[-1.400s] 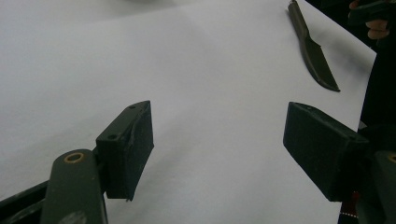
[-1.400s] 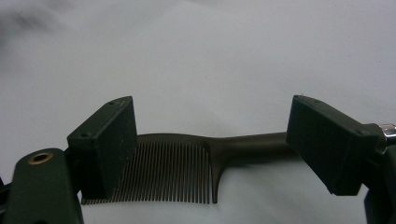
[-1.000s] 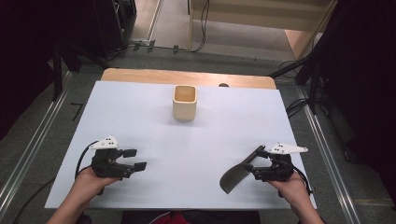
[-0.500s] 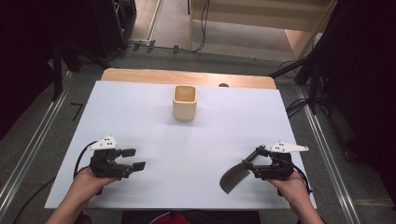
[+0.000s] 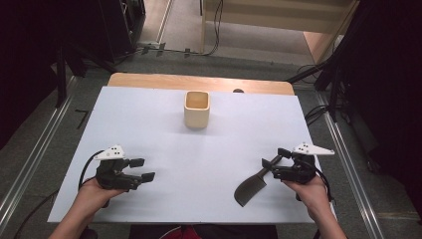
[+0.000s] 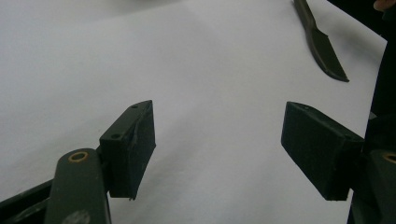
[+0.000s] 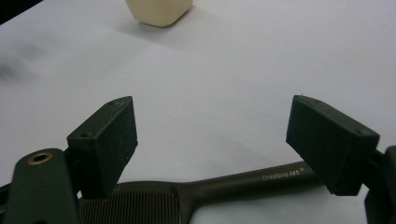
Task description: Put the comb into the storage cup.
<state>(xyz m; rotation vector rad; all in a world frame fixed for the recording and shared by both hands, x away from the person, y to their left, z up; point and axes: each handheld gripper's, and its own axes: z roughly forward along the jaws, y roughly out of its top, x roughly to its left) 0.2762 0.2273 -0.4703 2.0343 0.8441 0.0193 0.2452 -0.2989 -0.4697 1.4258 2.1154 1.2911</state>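
Your right gripper [image 5: 272,164] has its jaws spread wide over the dark spatula [image 7: 196,191], whose handle runs crosswise beneath the 2 pads, not yet pinched (it lies near the table's front right). Your left gripper [image 5: 141,169], also wide, is well apart.

Below the right gripper [image 5: 272,160]'s matt black plastic pads lies a matt dark plastic comb [image 7: 187,196], finely ridged, on smooth white table [image 5: 149,129].
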